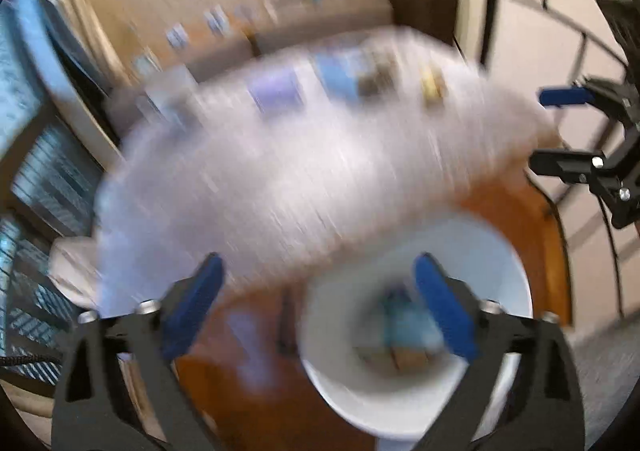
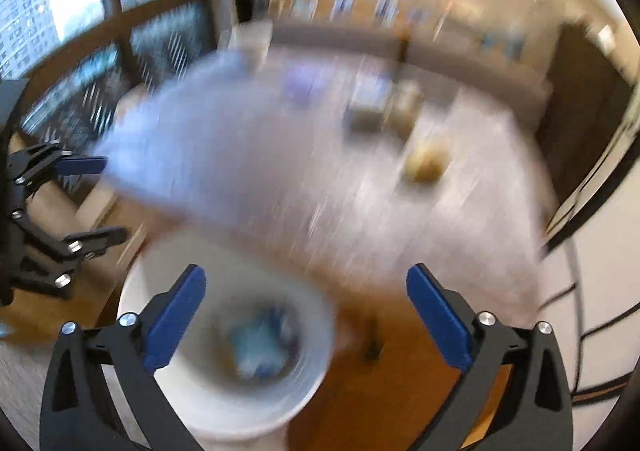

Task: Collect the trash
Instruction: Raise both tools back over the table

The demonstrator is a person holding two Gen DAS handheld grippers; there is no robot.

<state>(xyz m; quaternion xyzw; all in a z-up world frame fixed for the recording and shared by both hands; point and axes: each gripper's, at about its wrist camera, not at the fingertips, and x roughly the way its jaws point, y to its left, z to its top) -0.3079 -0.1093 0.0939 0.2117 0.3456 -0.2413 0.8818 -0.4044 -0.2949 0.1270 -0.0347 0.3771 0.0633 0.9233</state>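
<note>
Your left gripper (image 1: 318,287) and right gripper (image 2: 306,297): fingers spread wide, holding nothing, above the white bin (image 1: 500,271). Blurred blue trash (image 2: 260,343) lies inside it. Beyond, a white surface (image 1: 300,171) carries indistinct items.

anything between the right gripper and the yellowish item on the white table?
Nothing visible. The right hand-held gripper is open and empty, held above the white bin. The yellowish item lies on the table with only bare tabletop on the near side. Heavy motion blur, so small objects could be missed.
</note>
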